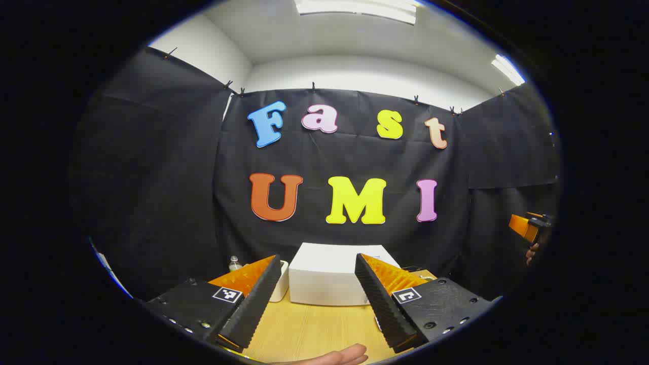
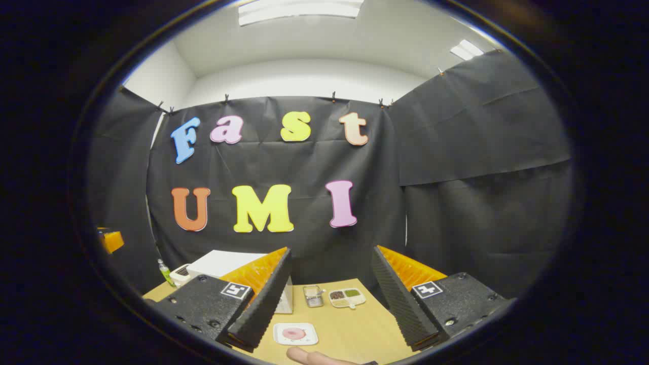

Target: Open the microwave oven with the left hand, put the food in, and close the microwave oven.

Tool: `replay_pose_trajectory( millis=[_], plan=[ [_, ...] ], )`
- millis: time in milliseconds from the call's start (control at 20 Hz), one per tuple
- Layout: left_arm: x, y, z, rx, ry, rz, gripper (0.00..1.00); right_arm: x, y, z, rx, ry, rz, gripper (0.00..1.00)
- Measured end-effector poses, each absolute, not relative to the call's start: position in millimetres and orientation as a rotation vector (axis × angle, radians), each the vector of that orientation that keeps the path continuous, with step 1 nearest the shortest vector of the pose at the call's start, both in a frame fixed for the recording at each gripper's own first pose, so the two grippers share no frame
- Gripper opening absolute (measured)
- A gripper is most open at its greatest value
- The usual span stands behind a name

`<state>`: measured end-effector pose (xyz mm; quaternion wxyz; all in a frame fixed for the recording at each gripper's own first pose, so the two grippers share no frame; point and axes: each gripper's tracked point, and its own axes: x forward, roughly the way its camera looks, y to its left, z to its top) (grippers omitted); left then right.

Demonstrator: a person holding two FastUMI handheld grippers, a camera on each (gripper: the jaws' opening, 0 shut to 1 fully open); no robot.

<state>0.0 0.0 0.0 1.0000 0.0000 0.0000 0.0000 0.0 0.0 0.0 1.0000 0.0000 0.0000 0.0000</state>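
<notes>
Left tongs (image 1: 314, 299): spread wide, holding nothing, raised above the counter (image 1: 314, 329) and aimed at the white microwave oven (image 1: 332, 276), which stands at the back against the black cloth. Nothing touching it yet; from this raised angle door and handle not made out, so which edge to catch cannot be told. Beside it to the left, a small white appliance (image 1: 282, 284) and a little bottle (image 1: 234, 263).

Right tongs (image 2: 329, 299): also spread wide and empty, hovering above the counter (image 2: 355, 334). Directly below and between the fingers, the food: a white plate with something pink on it (image 2: 295, 334), lying near the front edge. Farther back, a small metal container (image 2: 314, 296) and a divided dish of green and brown bits (image 2: 347, 298). Microwave oven (image 2: 223, 263) off to the left there, partly behind the left finger.

Likely trouble:
- Groping for the door unseen, pushing the oven back or into the small white appliance.
- Swinging the door toward the plate or the metal container nearby.
- Pinching the flat, low plate badly, tilting it and sliding the food off.
- Bare fingers (image 2: 309, 357) at the front edge in the way.
</notes>
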Motion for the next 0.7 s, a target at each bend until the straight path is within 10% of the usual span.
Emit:
replay_pose_trajectory(
  millis=[700],
  plan=[
    [1, -33, -15, 0.026, 0.016, -0.026, 0.92, 7, -33, -12, -0.027, -0.026, -0.063, 1.00]
  ],
)
